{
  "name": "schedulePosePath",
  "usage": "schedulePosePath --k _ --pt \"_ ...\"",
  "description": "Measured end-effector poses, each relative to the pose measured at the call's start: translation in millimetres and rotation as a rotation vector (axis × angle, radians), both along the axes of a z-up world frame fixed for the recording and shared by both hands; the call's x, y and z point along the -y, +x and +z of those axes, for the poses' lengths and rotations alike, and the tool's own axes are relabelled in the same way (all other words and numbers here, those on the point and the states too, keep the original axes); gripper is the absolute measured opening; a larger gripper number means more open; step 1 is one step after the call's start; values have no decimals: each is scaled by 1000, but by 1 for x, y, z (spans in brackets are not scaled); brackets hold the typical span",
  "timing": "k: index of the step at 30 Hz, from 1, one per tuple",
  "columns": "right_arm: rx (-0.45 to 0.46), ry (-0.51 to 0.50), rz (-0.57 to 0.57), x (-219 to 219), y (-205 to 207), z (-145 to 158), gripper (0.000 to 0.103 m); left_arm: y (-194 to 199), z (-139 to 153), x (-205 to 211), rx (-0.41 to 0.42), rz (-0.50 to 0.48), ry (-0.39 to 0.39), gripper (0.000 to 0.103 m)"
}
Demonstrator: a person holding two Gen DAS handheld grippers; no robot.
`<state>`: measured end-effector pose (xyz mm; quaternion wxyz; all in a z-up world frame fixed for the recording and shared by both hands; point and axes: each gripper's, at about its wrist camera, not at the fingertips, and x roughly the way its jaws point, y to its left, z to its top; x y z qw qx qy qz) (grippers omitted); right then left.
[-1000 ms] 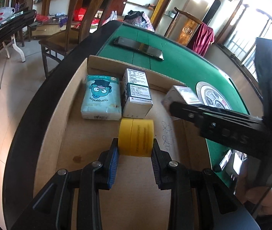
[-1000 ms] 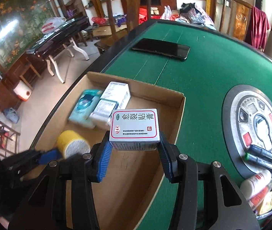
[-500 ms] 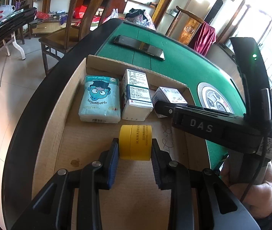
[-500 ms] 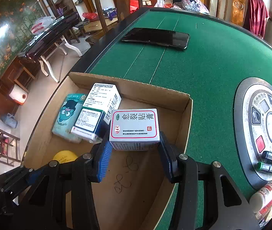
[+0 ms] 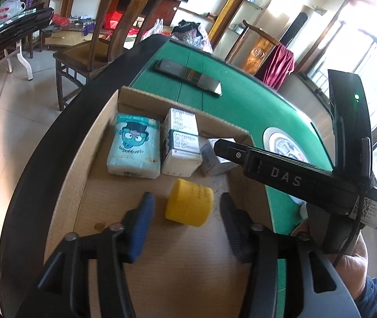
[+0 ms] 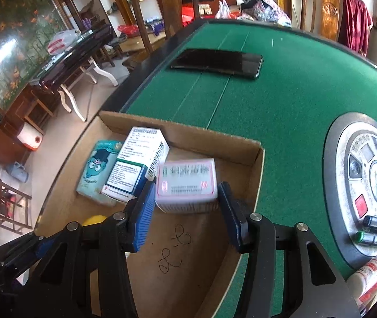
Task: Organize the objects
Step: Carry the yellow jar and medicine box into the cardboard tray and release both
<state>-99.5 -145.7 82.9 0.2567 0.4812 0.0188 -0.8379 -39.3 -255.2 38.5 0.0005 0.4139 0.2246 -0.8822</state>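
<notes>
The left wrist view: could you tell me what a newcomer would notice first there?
A yellow jar lies on its side on the floor of the cardboard tray, loose between the open left tool, whose jaws have just opened. Behind it, a blue tissue pack and white boxes line the far wall.

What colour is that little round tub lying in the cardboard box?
The round tub is yellow, clearest in the left wrist view.
</notes>
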Motion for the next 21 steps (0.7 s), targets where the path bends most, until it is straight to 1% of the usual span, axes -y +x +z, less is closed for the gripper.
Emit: schedulePosePath --k 2,5,9,13,18,20,21 --pt "-20 -20 -1 -3 3 8 54 2 4 1 -9 10 0 56" --pt "-30 -54 -2 -8 8 17 54 6 11 0 -23 16 3 56" --pt "-32 -103 -5 -18 15 24 54 14 19 -4 -45 19 3 60" --pt "-17 -134 -5 -30 23 23 54 23 24 -11 -66 6 7 61" --pt "8 -225 -13 -55 40 21 54 34 30 -30 -96 -28 9 63" --pt "10 -277 -7 -64 48 23 54 37 31 -40 -98 -46 0 63" --pt "11 -285 -2 -67 51 23 54 39 31 -45 -100 -49 -2 63"
